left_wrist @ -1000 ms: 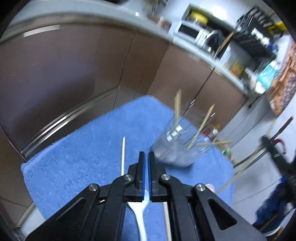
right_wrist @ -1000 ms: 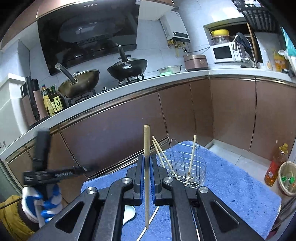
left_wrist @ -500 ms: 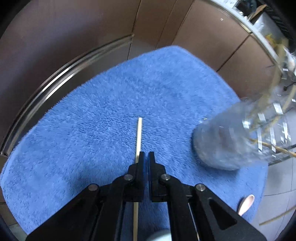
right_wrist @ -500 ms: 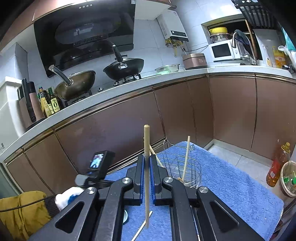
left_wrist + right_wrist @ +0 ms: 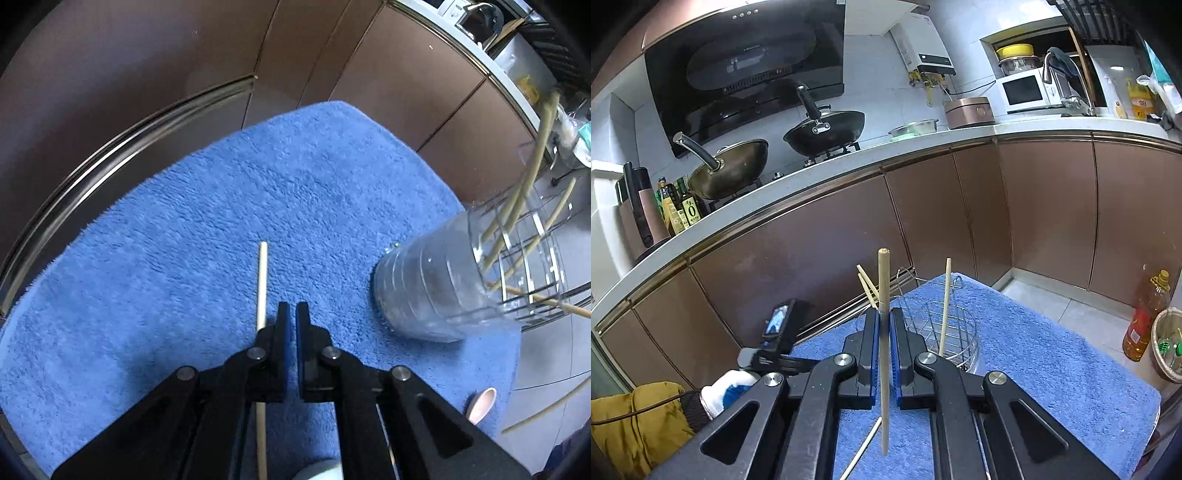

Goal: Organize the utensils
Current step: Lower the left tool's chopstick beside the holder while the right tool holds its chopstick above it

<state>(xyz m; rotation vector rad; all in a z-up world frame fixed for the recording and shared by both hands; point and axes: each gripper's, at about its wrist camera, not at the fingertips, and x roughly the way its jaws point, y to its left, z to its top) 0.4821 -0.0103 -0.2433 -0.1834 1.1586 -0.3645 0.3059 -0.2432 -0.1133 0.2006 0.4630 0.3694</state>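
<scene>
My right gripper [image 5: 883,325] is shut on a wooden chopstick [image 5: 882,280], held upright above the blue towel [image 5: 1052,362]. Just behind it stands the wire utensil basket [image 5: 945,328] with several chopsticks leaning in it. My left gripper [image 5: 289,314] is shut and empty, low over the towel [image 5: 184,240]. A loose chopstick [image 5: 262,280] lies on the towel just left of its fingers. The basket [image 5: 461,280] stands to its right, chopsticks sticking out. Another loose chopstick [image 5: 862,452] lies on the towel below my right gripper.
A pink spoon end [image 5: 482,402] and a white utensil [image 5: 321,470] lie near the towel's front edge. Brown cabinet doors [image 5: 820,258] stand behind the towel. An oil bottle [image 5: 1143,321] and a bin [image 5: 1169,343] stand on the floor at right.
My left gripper tilted down toward the towel and moved closer to the loose chopstick. My right gripper kept hold of its chopstick and shifted slightly.
</scene>
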